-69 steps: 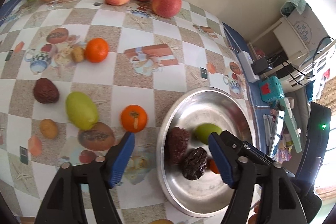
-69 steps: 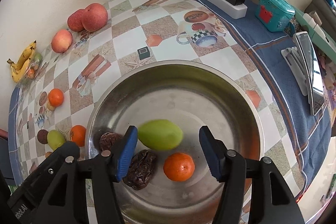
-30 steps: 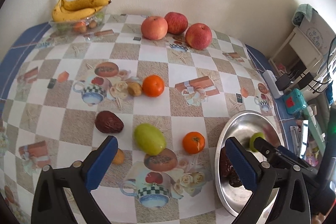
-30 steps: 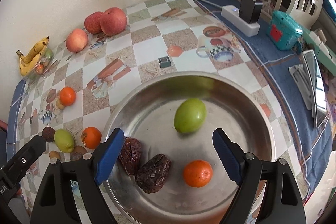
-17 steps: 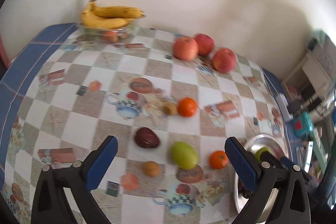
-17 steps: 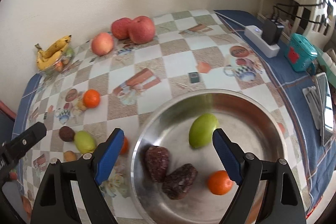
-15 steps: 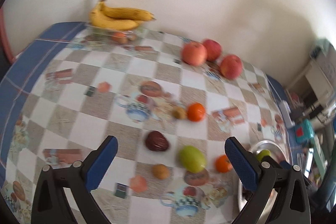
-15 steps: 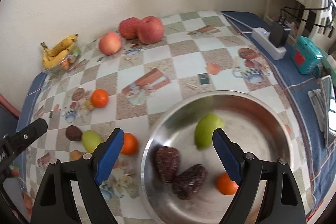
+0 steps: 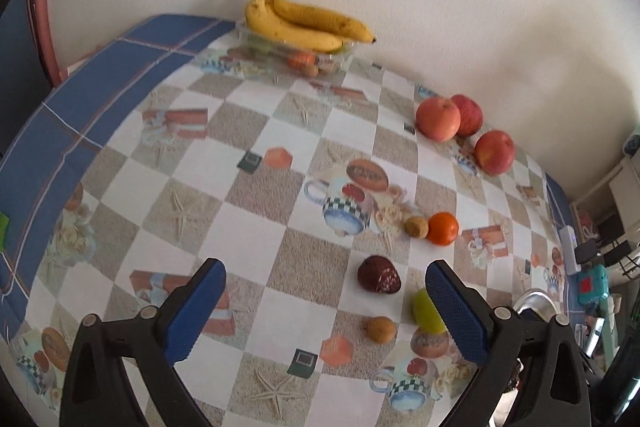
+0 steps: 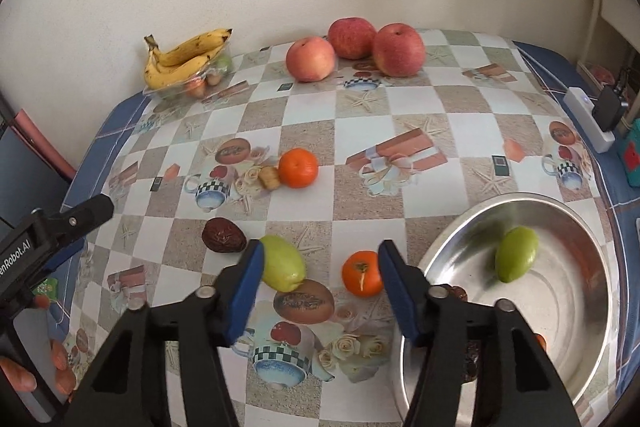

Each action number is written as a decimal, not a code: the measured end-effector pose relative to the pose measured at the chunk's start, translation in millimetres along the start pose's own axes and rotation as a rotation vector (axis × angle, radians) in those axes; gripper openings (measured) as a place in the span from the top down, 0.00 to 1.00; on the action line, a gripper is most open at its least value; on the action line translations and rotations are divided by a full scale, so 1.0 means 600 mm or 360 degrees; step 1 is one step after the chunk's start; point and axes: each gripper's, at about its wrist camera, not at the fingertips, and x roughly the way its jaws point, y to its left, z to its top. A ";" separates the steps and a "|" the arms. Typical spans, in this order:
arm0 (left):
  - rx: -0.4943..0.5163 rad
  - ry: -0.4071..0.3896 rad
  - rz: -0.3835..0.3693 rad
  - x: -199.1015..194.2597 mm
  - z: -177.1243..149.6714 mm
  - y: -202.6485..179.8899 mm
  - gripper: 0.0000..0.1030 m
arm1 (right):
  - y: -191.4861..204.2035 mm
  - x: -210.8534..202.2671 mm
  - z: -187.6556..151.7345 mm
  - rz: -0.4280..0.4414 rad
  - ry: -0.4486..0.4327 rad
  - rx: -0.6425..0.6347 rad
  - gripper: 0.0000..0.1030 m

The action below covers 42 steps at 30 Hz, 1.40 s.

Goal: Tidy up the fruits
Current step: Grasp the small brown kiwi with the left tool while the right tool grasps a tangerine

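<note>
A steel bowl point(image 10: 592, 339) at the right holds a green fruit point(image 10: 516, 259) and dark dates behind my right finger. On the table lie a green fruit point(image 10: 282, 263), two oranges point(image 10: 362, 273) point(image 10: 298, 167), a dark date point(image 10: 223, 235) and small brown fruits point(image 10: 270, 179). My right gripper point(image 10: 320, 287) is open and empty, above the near orange and green fruit. My left gripper point(image 9: 326, 311) is open and empty over the table, left of the date point(image 9: 378, 279) and green fruit point(image 9: 426, 311).
Three apples point(image 10: 356, 47) sit by the back wall. Bananas point(image 10: 184, 59) lie on a clear tray at the back left. A power strip point(image 10: 588, 119) and teal box point(image 10: 632, 159) are on the right. The left gripper's body point(image 10: 48, 239) shows at left.
Both grippers have pulled back and swung left, away from the bowl. The right gripper left the green fruit in the bowl and now hangs over the table fruits.
</note>
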 end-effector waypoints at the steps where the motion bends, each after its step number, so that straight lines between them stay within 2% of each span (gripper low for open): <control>1: 0.0009 0.0039 0.0000 0.008 -0.005 -0.004 0.06 | 0.003 0.005 0.000 -0.0009 0.0014 -0.0015 0.49; 7: 0.0068 0.0276 -0.0032 0.063 -0.037 -0.034 0.17 | -0.011 0.039 -0.005 -0.0095 0.0115 -0.0020 0.53; 10: 0.0114 0.0349 -0.0017 0.084 -0.048 -0.046 0.23 | -0.020 0.054 -0.008 -0.0117 0.0159 -0.0013 0.58; 18: 0.0159 0.0431 -0.0065 0.104 -0.055 -0.068 0.49 | -0.017 0.075 -0.002 -0.0140 0.0199 -0.0053 0.59; 22: 0.0180 0.0454 -0.0062 0.113 -0.058 -0.076 0.54 | -0.019 0.085 -0.001 -0.0173 0.0219 -0.0062 0.60; 24: 0.0202 0.0469 -0.0058 0.119 -0.061 -0.080 0.60 | -0.020 0.089 0.000 -0.0182 0.0228 -0.0065 0.60; 33: 0.0229 0.0519 -0.0056 0.134 -0.070 -0.092 0.73 | -0.026 0.101 0.000 -0.0246 0.0252 -0.0080 0.60; 42: 0.0202 0.0531 -0.0044 0.134 -0.070 -0.090 0.73 | -0.033 0.106 -0.003 -0.0304 0.0270 -0.0095 0.63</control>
